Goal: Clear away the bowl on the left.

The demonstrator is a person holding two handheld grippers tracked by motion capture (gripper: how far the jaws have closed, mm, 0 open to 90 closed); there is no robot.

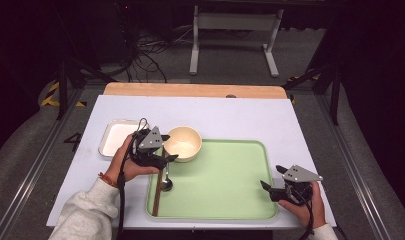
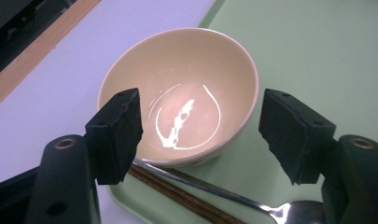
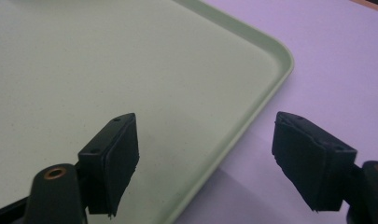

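Left gripper [image 1: 166, 159] hangs over the near-left part of the green tray [image 1: 230, 200], jaws apart and nothing between the pads; the cream bowl [image 2: 179, 93] sits straight ahead of them, on the tray's far-left corner. In the left gripper view the bowl lies beyond and between the two black pads, its rim wider than neither pad reaches. Below the jaws, a metal spoon [image 2: 252, 203] and a pair of dark wooden chopsticks [image 2: 177, 196] lie side by side, long axes running along the tray's left edge, touching or nearly so. Bowl: glossy glazed ceramic, round, empty. Tray: matte plastic, raised rim. Right gripper [image 1: 270, 189] well apart at the tray's near-right corner, jaws apart astride the rim, gripping nothing. White square dish [image 1: 115, 137] left of the bowl, off the tray
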